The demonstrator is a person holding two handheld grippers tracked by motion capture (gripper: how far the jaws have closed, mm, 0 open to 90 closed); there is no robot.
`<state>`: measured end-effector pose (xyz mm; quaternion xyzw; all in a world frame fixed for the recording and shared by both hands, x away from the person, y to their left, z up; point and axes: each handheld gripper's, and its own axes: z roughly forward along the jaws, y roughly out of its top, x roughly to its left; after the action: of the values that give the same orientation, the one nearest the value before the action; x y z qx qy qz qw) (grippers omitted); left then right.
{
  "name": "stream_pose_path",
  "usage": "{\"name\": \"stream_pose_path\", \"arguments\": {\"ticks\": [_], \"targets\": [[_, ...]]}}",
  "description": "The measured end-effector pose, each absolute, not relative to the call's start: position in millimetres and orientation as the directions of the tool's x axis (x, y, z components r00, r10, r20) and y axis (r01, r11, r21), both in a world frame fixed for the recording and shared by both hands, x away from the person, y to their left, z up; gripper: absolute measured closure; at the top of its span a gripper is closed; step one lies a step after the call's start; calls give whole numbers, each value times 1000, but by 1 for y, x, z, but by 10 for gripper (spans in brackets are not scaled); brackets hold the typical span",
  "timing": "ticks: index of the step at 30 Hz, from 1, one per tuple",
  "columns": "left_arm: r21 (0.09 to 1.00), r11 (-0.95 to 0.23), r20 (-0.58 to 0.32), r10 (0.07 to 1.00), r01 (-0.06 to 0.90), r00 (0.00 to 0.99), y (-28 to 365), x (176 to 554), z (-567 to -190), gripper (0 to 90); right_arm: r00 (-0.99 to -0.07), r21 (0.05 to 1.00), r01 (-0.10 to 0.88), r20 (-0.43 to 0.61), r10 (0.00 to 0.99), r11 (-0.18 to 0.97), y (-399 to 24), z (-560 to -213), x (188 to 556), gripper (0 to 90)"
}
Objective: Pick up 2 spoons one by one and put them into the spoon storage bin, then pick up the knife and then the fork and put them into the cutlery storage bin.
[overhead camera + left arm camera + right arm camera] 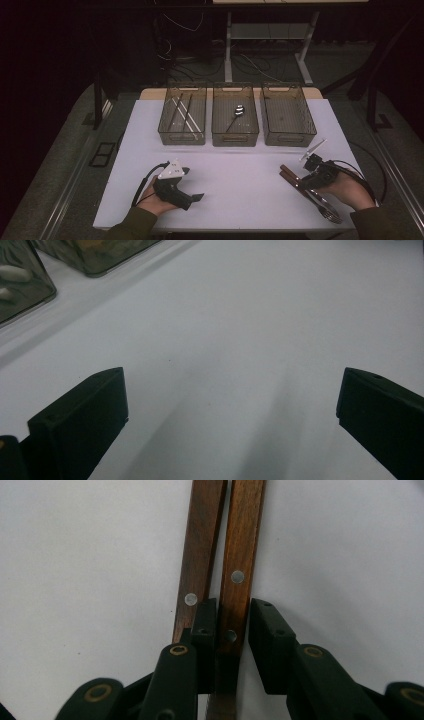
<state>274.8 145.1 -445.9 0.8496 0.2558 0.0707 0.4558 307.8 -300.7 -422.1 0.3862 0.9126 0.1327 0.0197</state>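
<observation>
Right gripper point(233, 605): jaws straddle the right handle point(242, 540), near jaw wedged in the slit between it and the left handle point(202, 540). Far jaw sits at the wood's edge – I cannot tell whether the pads press yet.
Handles: both wooden, flat on the table point(250, 315), side by side and almost touching, at my near right.
Left gripper point(231, 372): jaws wide apart, nothing between them, idle over bare table.
Risk 1: the wedged jaw may drag the left handle along when I lift – they lie too close.
Risk 2: a thin, flat handle gives little to bite on, so it could tip or slide out.
Risk 3: long metal end, fork point(332, 215) close by – a swing could knock it on the way to the bins point(235, 137).
</observation>
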Motion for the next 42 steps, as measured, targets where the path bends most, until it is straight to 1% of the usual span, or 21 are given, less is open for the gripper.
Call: {"name": "stream_pose_path", "arguments": {"ticks": [11,13,17,23,27,33,42], "targets": [[811,-454,-113,499,370,859,144,275,-446,0,-702,130,710,51,710,692,-286,-421,320,745],[810,-455,-112,499,370,859,144,275,-446,0,-699,119,713,42,714,691,-285,-421,320,764],[809,-457,-110,498,368,860,145,275,-446,0,-697,120,715,49,716,688,-286,-421,321,771],[809,-458,-110,498,368,860,147,276,-445,0,-705,158,707,73,705,690,-292,-420,320,773],[810,-456,-112,496,368,861,146,276,-445,0,-705,192,702,55,707,686,-297,-417,322,773],[815,-448,-114,496,366,861,148,275,-444,0,-701,277,694,49,712,664,-304,-409,324,773],[825,-432,-115,502,364,857,151,274,-442,0,-674,425,687,71,735,589,-319,-400,327,772]]}}
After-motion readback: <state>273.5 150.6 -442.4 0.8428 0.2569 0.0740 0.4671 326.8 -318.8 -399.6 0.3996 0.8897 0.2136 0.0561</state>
